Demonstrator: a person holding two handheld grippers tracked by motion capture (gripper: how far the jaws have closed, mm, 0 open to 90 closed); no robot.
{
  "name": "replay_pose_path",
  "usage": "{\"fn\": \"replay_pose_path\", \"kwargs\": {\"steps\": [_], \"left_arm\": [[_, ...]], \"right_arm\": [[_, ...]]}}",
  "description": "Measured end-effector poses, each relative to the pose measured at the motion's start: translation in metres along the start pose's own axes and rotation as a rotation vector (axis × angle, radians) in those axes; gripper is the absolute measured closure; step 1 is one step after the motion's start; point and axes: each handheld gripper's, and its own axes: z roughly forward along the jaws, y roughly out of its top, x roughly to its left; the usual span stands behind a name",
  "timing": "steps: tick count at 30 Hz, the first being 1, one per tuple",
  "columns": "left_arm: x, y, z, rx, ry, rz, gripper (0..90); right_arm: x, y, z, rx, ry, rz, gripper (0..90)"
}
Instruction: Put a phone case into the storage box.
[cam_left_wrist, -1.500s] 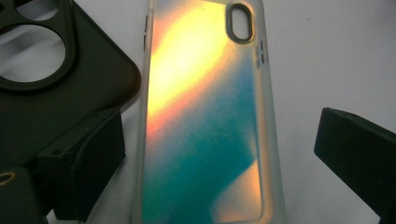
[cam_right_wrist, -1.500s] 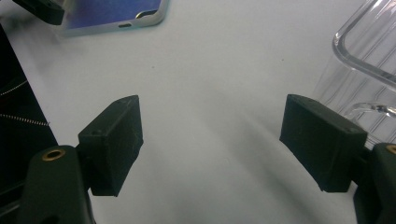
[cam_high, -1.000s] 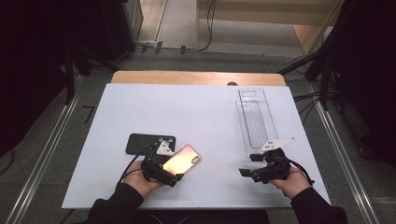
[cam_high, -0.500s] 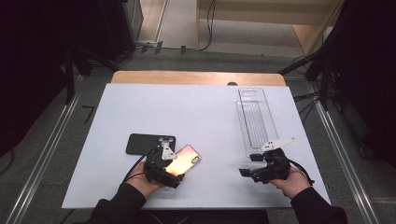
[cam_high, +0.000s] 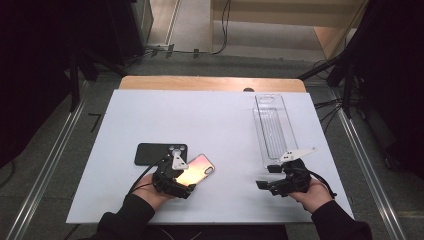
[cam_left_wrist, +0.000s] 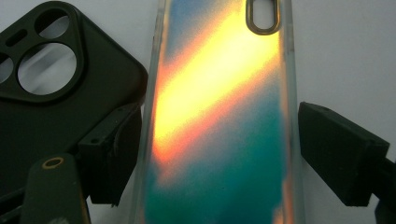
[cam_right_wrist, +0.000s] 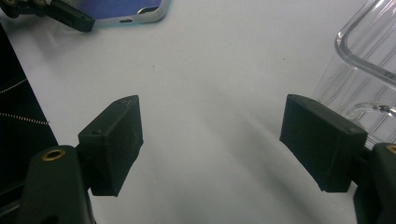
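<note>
An iridescent orange-and-teal phone case (cam_high: 199, 168) (cam_left_wrist: 219, 116) lies flat on the white table (cam_high: 215, 120), at the front left. My left gripper (cam_high: 181, 176) (cam_left_wrist: 219, 154) straddles its near end. The jaws have just been closing on it: one stands at the case's side edge, and the other has a thin gap. A black phone case (cam_high: 155, 152) (cam_left_wrist: 46, 93) with round camera holes lies right beside it. My right gripper (cam_high: 267, 176) (cam_right_wrist: 217, 140) rests open at the front right, with only bare table between its jaws.
A long clear plastic tray (cam_high: 274, 127) (cam_right_wrist: 369, 56) lies at the right, running away from the right gripper. The table's front edge is just behind both hands. The iridescent case (cam_right_wrist: 126, 9) lies far off in the right gripper view.
The left gripper's jaws have drawn a little closer around the iridescent case. Both hands and both cases have stayed where they were.
</note>
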Motion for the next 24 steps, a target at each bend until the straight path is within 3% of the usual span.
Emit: {"fn": "replay_pose_path", "kwargs": {"steps": [11, 15, 24], "left_arm": [[-0.003, 0.003, -0.006, -0.024, -0.051, 0.007, 17.0], [-0.001, 0.006, -0.016, -0.071, -0.099, -0.014, 17.0], [0.004, 0.018, -0.037, -0.161, -0.132, -0.046, 17.0]], "right_arm": [[0.000, 0.000, -0.001, -0.002, 0.006, -0.002, 19.5], [0.000, 0.000, -0.001, -0.003, 0.005, -0.002, 19.5], [0.000, 0.001, -0.004, -0.034, 0.002, 0.002, 19.5]]}}
